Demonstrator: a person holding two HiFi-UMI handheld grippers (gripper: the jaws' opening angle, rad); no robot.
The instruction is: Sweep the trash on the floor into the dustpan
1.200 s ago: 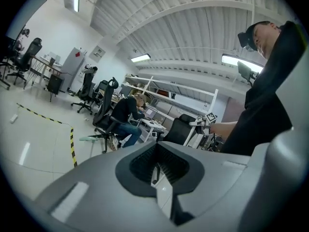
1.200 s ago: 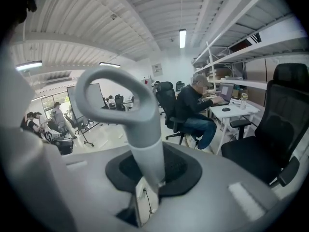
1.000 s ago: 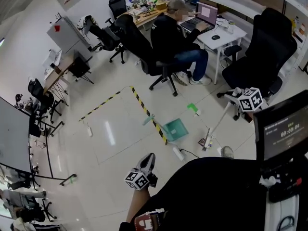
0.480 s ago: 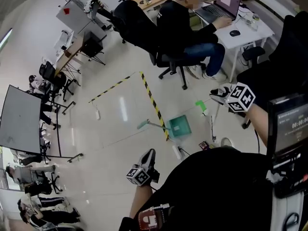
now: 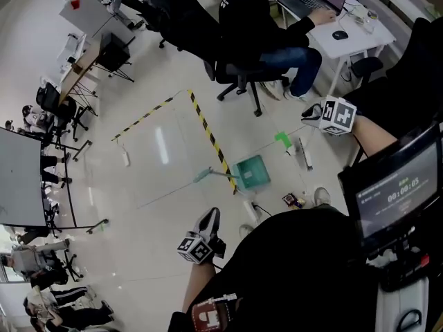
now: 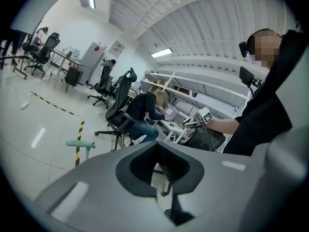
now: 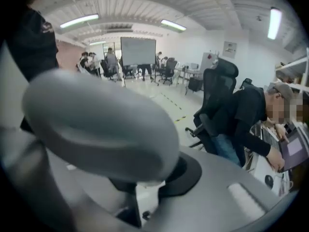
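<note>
The dustpan (image 5: 250, 173) lay on the floor (image 5: 159, 206); the tape line (image 5: 208, 138) ran just left of it, the trash (image 5: 291, 200) to its right, a seated person (image 5: 252, 19) behind.

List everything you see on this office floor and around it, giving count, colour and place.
dustpan: one, green, floor centre, beside tape
floor tape: one line, yellow-black, bent at a corner
trash: one small dark piece, right of dustpan
green item: one, beyond dustpan, unclear
power strip: one, white, below dustpan
seated person: one, black top, at white desk
left gripper: one, grey, lower centre, shut
right gripper: one, grey, right side, shut
</note>
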